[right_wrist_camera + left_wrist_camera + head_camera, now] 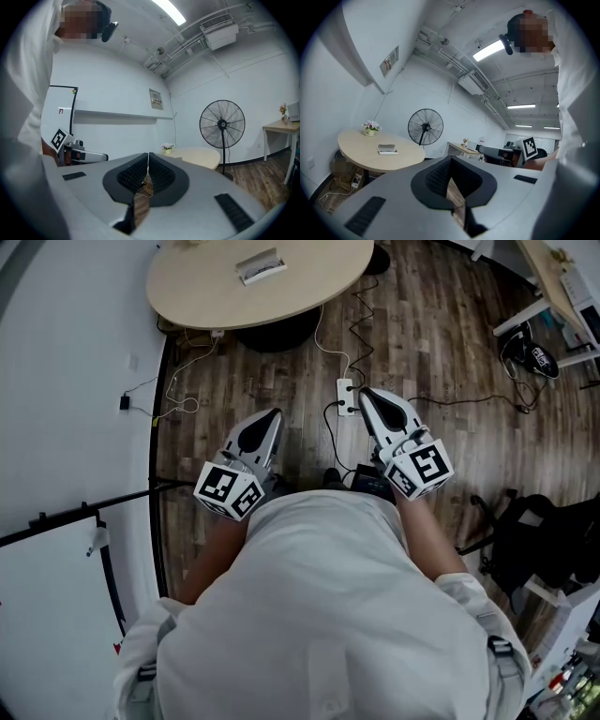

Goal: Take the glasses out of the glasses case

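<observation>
The wood floor (422,352) fills the head view, with the round worktop (206,287) at 12 o'clock. The left gripper (272,414) and right gripper (367,393) point toward 12 o'clock from the person's waist, jaws clenched on nothing. The case (260,265) lies on the worktop, well apart from both.

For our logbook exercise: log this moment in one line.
left gripper shut, empty | right gripper shut, empty | case on round table, untouched

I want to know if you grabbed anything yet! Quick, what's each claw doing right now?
Left claw: closed, holding nothing.
Right claw: closed, holding nothing.
</observation>
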Motion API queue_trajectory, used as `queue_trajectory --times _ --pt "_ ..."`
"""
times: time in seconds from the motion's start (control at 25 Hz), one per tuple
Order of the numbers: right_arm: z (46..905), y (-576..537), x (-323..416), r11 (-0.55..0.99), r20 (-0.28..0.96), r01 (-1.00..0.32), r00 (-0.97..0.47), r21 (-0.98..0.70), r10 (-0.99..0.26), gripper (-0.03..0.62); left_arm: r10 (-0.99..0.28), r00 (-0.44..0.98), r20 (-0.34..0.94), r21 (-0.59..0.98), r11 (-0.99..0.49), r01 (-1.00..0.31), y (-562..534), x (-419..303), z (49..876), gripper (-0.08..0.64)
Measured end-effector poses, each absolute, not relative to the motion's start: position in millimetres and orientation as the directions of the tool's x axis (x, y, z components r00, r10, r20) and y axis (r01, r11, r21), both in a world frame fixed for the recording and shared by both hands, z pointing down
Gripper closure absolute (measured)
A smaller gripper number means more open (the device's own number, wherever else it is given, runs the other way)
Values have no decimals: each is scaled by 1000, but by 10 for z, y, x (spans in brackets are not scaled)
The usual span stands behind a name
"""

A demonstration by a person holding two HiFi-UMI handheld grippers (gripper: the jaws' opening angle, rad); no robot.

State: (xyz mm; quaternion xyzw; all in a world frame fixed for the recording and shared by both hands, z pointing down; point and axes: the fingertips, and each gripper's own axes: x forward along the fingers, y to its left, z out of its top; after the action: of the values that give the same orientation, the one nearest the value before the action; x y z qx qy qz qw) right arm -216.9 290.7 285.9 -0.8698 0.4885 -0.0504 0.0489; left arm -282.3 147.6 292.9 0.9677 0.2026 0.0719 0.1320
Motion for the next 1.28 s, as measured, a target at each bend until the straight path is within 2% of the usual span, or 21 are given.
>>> queue_trajectory --times 0.44,0.8,1.08,1.28 --pt "2927 3437 -2028 -528 10 -820 539 -222 -842 568 363 921 138 291 -904 313 1717 -2783 3111 549" --pt "3146 3295 -1735 -517 56 -824 519 -232 -853 568 329 930 160 259 -924 282 1613 -2674 3188 549" --pt "3267 2965 -1281 -536 109 -817 526 -212 -844 568 359 926 116 318 -897 308 1175 -2149 3395 548" --pt "3264 2640 -758 -553 139 -805 535 -216 -833 568 367 928 55 333 -883 330 733 -1563 3241 548"
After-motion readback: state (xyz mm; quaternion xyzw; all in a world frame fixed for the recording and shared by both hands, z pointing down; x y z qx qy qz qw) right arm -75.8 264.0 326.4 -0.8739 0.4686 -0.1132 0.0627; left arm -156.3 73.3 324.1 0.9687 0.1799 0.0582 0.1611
